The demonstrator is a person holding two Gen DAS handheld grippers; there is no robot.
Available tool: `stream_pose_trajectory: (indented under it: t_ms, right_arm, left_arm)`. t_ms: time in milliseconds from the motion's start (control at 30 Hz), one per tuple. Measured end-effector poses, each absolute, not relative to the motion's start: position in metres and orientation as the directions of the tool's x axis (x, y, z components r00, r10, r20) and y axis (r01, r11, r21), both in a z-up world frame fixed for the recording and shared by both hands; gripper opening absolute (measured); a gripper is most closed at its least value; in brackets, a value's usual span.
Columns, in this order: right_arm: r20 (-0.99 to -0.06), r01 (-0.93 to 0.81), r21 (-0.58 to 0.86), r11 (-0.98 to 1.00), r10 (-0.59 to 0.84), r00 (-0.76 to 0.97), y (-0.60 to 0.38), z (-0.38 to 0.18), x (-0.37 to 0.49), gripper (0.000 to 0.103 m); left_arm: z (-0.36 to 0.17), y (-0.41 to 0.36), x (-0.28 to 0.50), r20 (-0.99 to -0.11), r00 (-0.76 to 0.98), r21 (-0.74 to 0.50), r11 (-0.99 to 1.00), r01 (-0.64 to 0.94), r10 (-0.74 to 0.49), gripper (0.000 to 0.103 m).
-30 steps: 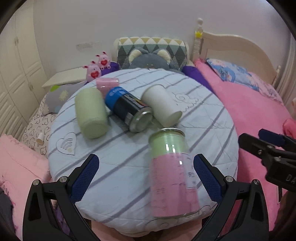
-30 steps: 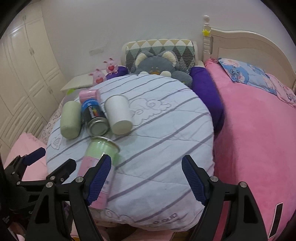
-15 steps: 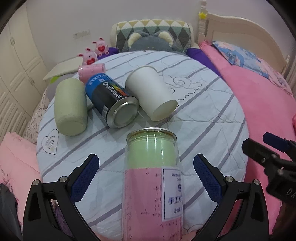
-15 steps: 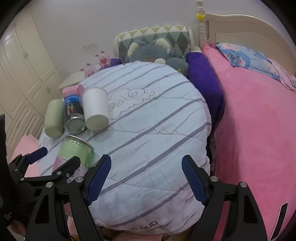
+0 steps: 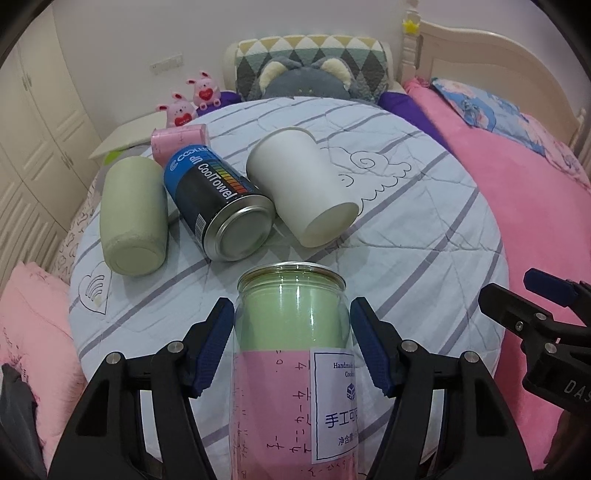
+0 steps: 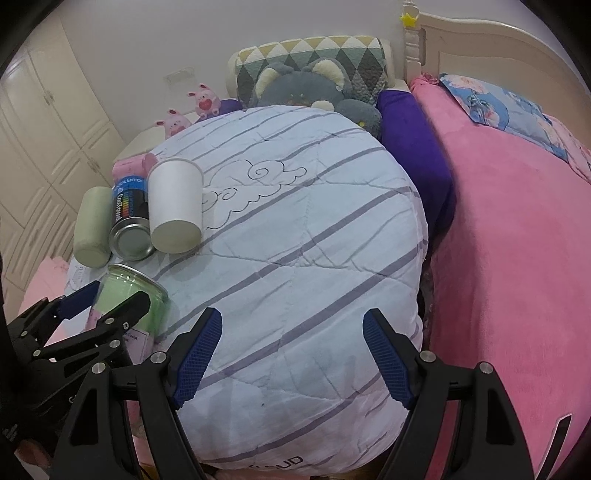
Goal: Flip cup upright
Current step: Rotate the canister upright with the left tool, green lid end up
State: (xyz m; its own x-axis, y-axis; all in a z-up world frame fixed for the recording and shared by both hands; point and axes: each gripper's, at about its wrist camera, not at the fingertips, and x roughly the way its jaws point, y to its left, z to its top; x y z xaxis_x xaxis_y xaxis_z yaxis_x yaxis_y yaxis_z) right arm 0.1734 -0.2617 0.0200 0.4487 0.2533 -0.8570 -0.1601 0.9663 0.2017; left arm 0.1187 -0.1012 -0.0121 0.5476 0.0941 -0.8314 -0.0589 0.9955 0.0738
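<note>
White cup [image 6: 175,206] sideways on quilt [image 6: 314,258]

Cream wardrobe [image 5: 33,155] left, white wall [image 5: 147,33], bed headboard [image 5: 491,51] right.

Round striped cushion [image 5: 406,236] before me, carrying my clear jar [image 5: 291,332], white cup [image 5: 299,192], blue can [image 5: 218,206], green cylinder [image 5: 133,210], all lying.

Both the left gripper [image 5: 291,343] and the right gripper [image 6: 293,356] are matte black plastic linkages with silver screw heads, and their fingers [image 5: 212,347] carry dark blue, cross-hatched textured pads [image 6: 197,356]. White lettering "DAS" marks one housing.
</note>
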Motion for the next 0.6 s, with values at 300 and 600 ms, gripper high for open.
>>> stream_pose_trajectory:
  t_ms: [300,600]
  right_arm:
    - [-0.861,-0.156,0.198,0.968,0.248,0.445,-0.262,0.02,0.171,0.08]
    - [-0.862,-0.16,0.19,0.969,0.243,0.446,-0.26,0.022,0.168,0.08]
  left_arm:
    - [-0.01,-0.1,0.117,-0.831,0.551,0.058,0.997,-0.06,0.081,0.067]
    - [0.008,-0.1,0.11,-0.788,0.61,0.064,0.997,-0.043,0.077,0.066]
